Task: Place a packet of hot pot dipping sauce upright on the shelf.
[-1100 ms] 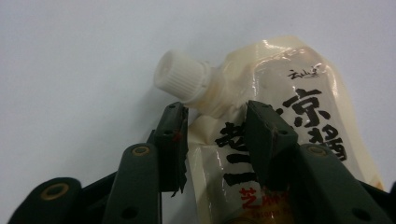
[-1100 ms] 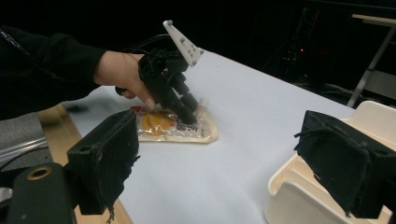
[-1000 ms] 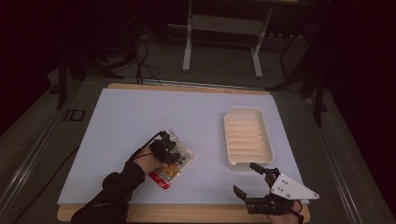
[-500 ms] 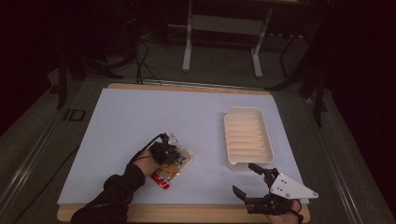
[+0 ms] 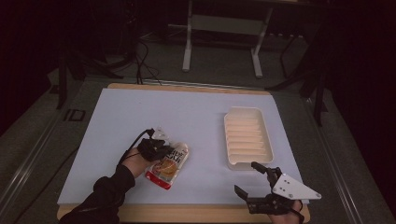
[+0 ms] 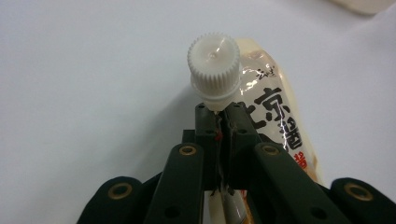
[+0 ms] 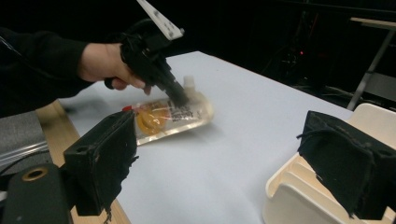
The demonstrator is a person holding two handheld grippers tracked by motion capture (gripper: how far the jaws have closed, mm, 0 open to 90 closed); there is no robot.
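Here the left gripper (image 6: 219,114) has just been closing and now pinches the pouch (image 5: 167,164) just under its white cap (image 6: 214,63). The pouch lies left of the tray (image 5: 246,138), its length running toward the person. The right gripper (image 5: 250,179) waits open beside the tray.

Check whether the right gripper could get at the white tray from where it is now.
Probably yes. The right gripper sits open just below the tray, with bare mat between them. The left gripper, shut on the pouch at its neck, is well off to the side.
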